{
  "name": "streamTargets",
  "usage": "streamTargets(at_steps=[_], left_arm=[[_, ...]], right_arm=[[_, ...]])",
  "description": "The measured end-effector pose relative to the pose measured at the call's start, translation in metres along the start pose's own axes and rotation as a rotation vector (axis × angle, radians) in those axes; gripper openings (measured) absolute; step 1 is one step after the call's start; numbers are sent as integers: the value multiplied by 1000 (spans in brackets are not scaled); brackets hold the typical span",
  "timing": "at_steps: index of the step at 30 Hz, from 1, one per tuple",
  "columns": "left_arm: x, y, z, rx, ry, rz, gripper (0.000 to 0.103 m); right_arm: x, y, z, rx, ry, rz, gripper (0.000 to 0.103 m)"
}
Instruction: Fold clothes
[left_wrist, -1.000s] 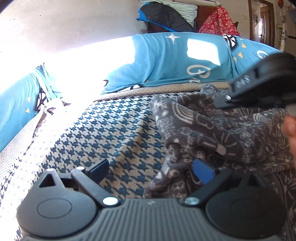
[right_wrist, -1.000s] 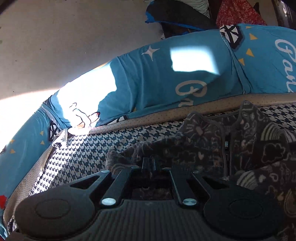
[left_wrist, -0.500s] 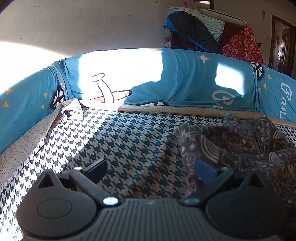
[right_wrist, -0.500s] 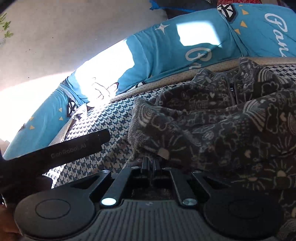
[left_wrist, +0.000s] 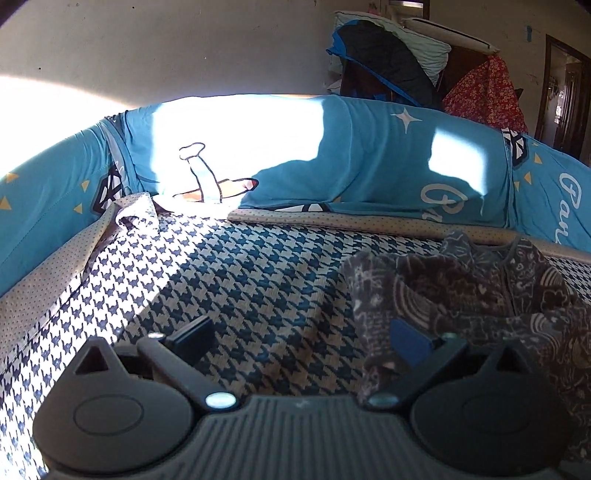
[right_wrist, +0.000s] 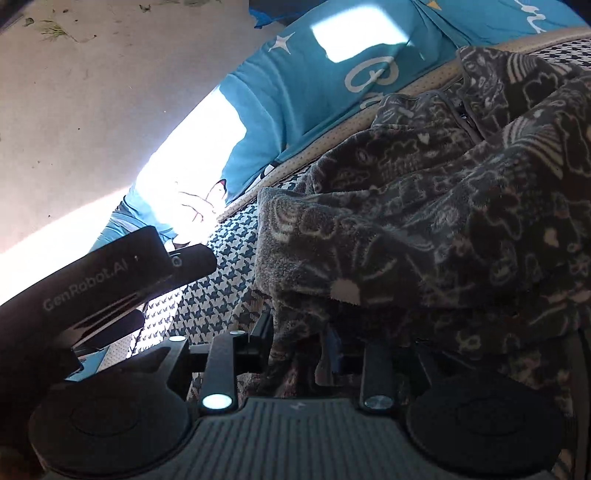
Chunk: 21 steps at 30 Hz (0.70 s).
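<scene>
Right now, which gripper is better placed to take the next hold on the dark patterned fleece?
Probably the right gripper: its jaws have just been opening with the fleece garment between them. The left gripper stands open over the houndstooth cover.

Fuzzy fleece garment; woven houndstooth cover; matt plastic.

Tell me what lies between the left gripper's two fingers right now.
In the left wrist view, only bare houndstooth bed cover lies between the open left gripper's fingers. The dark patterned fleece garment sits at its right finger, not in the gap.
</scene>
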<state>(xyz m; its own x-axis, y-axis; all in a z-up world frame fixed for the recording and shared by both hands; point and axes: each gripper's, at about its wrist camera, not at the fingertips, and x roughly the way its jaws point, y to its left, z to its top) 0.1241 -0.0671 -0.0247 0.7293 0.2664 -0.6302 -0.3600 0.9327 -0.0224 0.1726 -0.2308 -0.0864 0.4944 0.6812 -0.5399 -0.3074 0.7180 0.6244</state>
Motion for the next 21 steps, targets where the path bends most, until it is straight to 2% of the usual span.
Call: streamTargets(at_steps=[1,2,5,9,11,17,21], left_arm=[[0,1,1,-2,0,1,101],[0,1,1,-4,0,1,101],[0,4,4,-11,-2,7,101],[-1,6,7,-12,-7,24,101],[-1,8,9,-8,-9,32,102],[-2,7,14,35,-22,36,103],[-4,1,14,57,-25,22,103]], right_arm=[[1,1,-1,-2,-14,-3,28],[1,2,-3,-10,-26,-13,18],[-1,14,-7,-66,-45,-9,13],[-4,44,-22,-246,-53,6,12],[1,49,-28,-279,-32,20,4],[22,37,-32,-192,97,77,5],[10,47,-31,-281,104,70,6]])
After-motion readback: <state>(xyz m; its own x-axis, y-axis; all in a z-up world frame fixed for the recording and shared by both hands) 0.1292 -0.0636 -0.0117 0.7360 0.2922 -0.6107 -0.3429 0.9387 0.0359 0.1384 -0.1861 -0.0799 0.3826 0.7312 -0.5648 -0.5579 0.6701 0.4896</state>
